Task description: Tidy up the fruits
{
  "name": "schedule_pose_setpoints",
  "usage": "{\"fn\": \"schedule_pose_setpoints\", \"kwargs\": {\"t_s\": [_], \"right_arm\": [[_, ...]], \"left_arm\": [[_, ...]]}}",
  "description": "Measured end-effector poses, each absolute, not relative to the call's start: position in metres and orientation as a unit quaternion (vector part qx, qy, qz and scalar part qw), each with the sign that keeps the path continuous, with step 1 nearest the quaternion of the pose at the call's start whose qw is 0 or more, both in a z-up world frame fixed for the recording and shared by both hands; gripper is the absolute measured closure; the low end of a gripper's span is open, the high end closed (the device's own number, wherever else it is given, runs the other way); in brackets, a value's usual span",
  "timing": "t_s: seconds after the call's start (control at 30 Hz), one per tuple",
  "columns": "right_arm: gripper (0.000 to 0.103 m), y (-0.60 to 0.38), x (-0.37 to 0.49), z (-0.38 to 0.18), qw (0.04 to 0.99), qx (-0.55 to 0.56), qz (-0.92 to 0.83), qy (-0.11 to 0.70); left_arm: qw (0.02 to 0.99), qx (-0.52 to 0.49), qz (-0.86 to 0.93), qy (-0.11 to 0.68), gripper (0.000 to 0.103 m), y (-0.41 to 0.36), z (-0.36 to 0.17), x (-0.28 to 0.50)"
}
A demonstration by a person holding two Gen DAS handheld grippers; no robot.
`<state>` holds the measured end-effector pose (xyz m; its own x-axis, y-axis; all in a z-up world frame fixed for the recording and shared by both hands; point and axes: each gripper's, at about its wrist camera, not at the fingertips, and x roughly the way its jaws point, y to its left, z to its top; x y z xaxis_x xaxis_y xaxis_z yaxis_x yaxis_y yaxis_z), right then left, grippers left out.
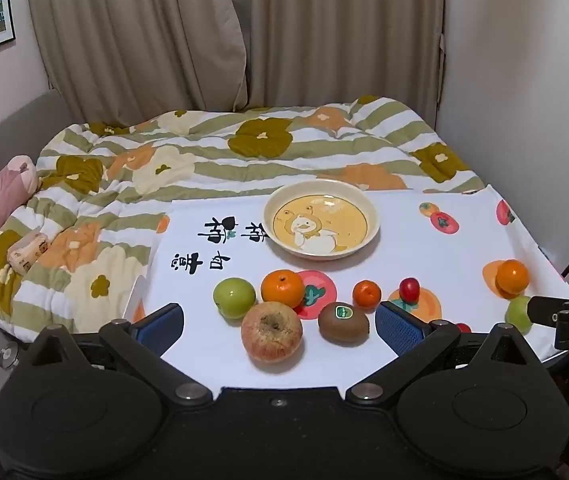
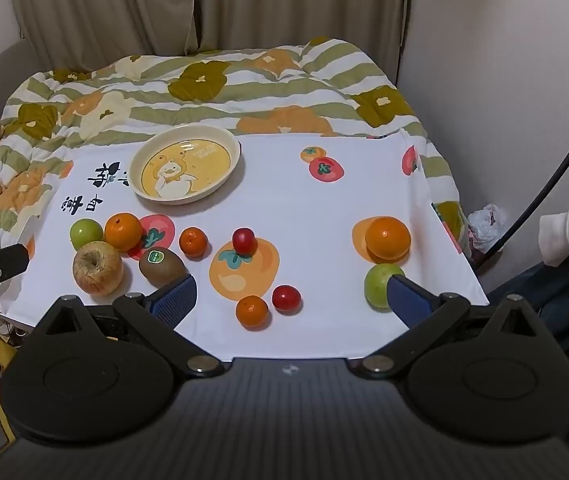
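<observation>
A cream plate with a yellow duck picture (image 1: 321,219) (image 2: 185,164) stands empty at the back of a white printed cloth (image 1: 424,240) (image 2: 304,200). Fruits lie loose on the cloth: a red-yellow apple (image 1: 271,332) (image 2: 97,267), a kiwi (image 1: 343,322) (image 2: 161,266), a green apple (image 1: 234,297) (image 2: 86,233), an orange (image 1: 282,289) (image 2: 123,231), a small mandarin (image 1: 366,293) (image 2: 193,241), a red plum (image 1: 409,289) (image 2: 244,240). My left gripper (image 1: 280,322) is open and empty, with the apple and kiwi between its fingers. My right gripper (image 2: 292,296) is open and empty above a mandarin (image 2: 252,311) and a red plum (image 2: 286,298).
At the cloth's right side lie an orange (image 2: 387,238) (image 1: 512,276) and a green apple (image 2: 382,286) (image 1: 518,314). A flowered quilt (image 1: 204,160) (image 2: 244,84) covers the bed behind. A pink cushion (image 1: 2,196) lies at the left. Curtains and a wall stand behind and right.
</observation>
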<state>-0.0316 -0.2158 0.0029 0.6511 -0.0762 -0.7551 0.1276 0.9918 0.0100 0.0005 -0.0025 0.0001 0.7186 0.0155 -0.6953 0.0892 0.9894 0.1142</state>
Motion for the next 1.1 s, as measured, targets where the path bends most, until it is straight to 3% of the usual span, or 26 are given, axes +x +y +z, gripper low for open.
{"fn": "schedule_pose_setpoints", "kwargs": {"t_s": [1.1], "right_arm": [[0.0,-0.218,-0.028,0.003,0.91,0.032,-0.056,0.41]], "left_arm": [[0.928,0.053,-0.022,0.369,0.0,0.0,0.004,0.002]]}}
